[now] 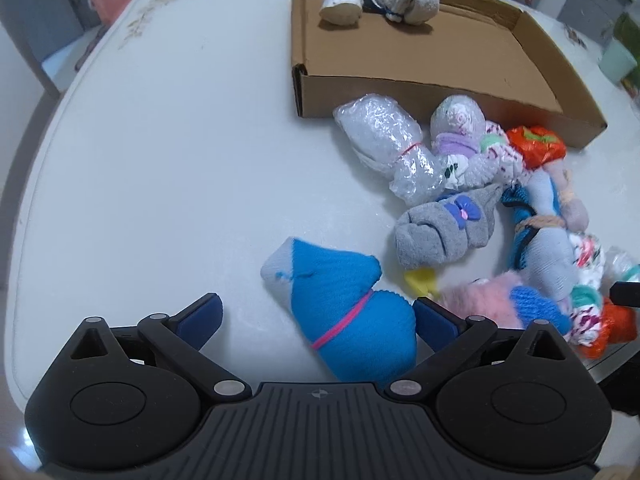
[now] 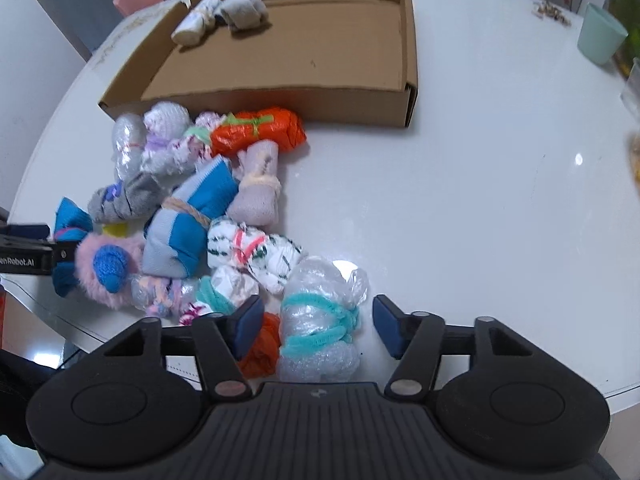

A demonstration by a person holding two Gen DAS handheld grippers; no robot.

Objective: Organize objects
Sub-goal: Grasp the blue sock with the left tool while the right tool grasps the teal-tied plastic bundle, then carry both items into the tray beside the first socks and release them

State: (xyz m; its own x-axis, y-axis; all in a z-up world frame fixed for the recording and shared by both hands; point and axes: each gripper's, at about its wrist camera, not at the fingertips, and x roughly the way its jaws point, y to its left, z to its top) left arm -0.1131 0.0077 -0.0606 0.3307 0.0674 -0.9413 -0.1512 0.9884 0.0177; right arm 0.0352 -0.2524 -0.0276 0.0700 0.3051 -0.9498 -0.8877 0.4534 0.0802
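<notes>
Left wrist view showed the left gripper (image 1: 316, 316) spread wide over the white table (image 1: 160, 160), its blue pads on either side of a blue sock bundle (image 1: 340, 304) tied with a pink band; the right pad looked to be just beside the cloth, the left pad stood clear of it, and nothing was pinched. In the right wrist view the right gripper (image 2: 316, 326) straddled a bubble-wrap bundle (image 2: 320, 320) bound with teal yarn, with visible gaps on both sides, so it too was released and held nothing.

I took this to be the pick-up step, each claw set over its own bundle. The next move seemed to call for closing on the soft rolls, lifting them, and carrying them to the far cardboard box (image 2: 408, 92), where two pale sock rolls (image 2: 224, 16) already lay in the far left corner.

The rest of the pile lay between the claws and the box: a grey sock bundle (image 1: 440, 228), an orange-wrapped bundle (image 2: 260, 130), a pink fluffy bundle (image 2: 108, 268). An orange scrap (image 2: 262, 346) touched the right gripper's left pad and might get caught in the squeeze. A mint cup (image 2: 600, 38) stood far right, well apart.
</notes>
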